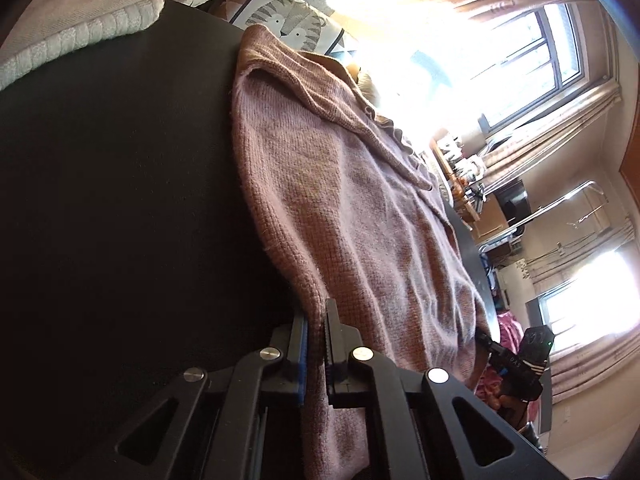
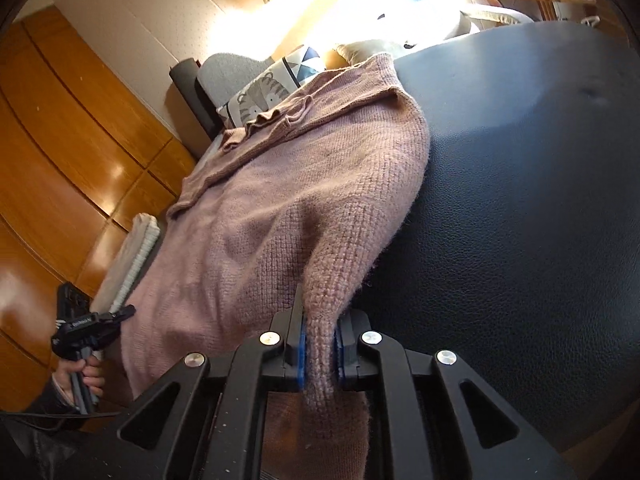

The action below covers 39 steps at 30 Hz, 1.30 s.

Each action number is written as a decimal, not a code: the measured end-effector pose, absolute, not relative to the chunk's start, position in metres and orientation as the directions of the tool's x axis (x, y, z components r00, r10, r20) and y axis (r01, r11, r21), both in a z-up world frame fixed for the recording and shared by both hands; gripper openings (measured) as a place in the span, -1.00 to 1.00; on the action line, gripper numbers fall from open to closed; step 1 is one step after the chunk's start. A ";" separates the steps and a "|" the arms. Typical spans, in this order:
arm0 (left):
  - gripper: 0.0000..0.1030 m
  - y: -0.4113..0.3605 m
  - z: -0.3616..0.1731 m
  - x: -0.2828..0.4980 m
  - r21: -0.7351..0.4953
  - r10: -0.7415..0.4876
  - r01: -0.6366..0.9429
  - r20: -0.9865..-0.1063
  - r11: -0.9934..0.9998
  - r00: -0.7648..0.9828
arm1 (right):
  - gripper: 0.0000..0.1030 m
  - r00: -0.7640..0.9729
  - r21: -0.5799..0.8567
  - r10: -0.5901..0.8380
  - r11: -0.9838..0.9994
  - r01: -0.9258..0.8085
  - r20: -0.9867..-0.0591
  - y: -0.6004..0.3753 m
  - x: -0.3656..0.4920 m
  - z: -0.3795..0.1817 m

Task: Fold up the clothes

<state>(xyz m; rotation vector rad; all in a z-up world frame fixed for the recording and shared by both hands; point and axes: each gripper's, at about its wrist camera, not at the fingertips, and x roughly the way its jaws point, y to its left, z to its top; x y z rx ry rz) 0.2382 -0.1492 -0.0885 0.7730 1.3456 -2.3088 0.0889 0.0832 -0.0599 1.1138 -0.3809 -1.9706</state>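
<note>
A dusty-pink knitted sweater (image 1: 344,208) lies spread on a dark leather surface (image 1: 120,200), its collar end toward a cushion. My left gripper (image 1: 316,332) is shut on the sweater's near hem at its left edge, the knit pinched between the blue pads. In the right wrist view the same sweater (image 2: 288,208) stretches away, and my right gripper (image 2: 320,340) is shut on the other near corner, a thick fold of knit bunched between its pads. Each gripper shows in the other's view: the right one (image 1: 516,360) and the left one (image 2: 92,324), held in a hand.
A folded white knit (image 1: 80,32) lies at the far left of the dark surface (image 2: 520,200). A cushion with a tiger print (image 1: 288,20) rests behind the sweater. Wooden cabinet doors (image 2: 80,160), bright windows with curtains (image 1: 540,60) and cluttered shelves surround the place.
</note>
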 end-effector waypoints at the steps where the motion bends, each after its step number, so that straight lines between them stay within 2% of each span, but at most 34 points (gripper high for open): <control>1: -0.90 -0.150 -0.087 0.241 -0.682 -0.037 0.549 -0.611 -0.484 -0.791 | -0.79 -0.266 0.626 -0.794 -0.599 0.499 -0.547 0.086 0.088 -0.059; 12: -0.90 -0.144 -0.063 0.261 -0.707 -0.051 0.498 -0.550 -0.501 -0.833 | -0.80 -0.154 0.669 -0.879 -0.448 0.593 -0.452 0.080 0.107 -0.028; 24: -0.90 -0.126 -0.005 0.304 -0.750 -0.063 0.375 -0.409 -0.545 -0.910 | -0.80 -0.101 0.750 -0.958 -0.275 0.602 -0.270 0.114 0.135 0.002; 29: -0.90 -0.143 0.003 0.304 -0.784 -0.081 0.331 -0.342 -0.525 -0.936 | -0.80 -0.119 0.768 -0.972 -0.232 0.597 -0.201 0.108 0.120 0.013; 36: -0.90 -0.176 0.009 0.278 -0.817 -0.127 0.273 -0.243 -0.507 -0.962 | -0.80 -0.164 0.767 -0.965 -0.263 0.585 -0.205 0.079 0.075 0.016; 39: -0.90 -0.195 0.007 0.256 -0.825 -0.131 0.271 -0.237 -0.496 -0.963 | -0.80 -0.177 0.766 -0.958 -0.286 0.576 -0.225 0.064 0.054 0.012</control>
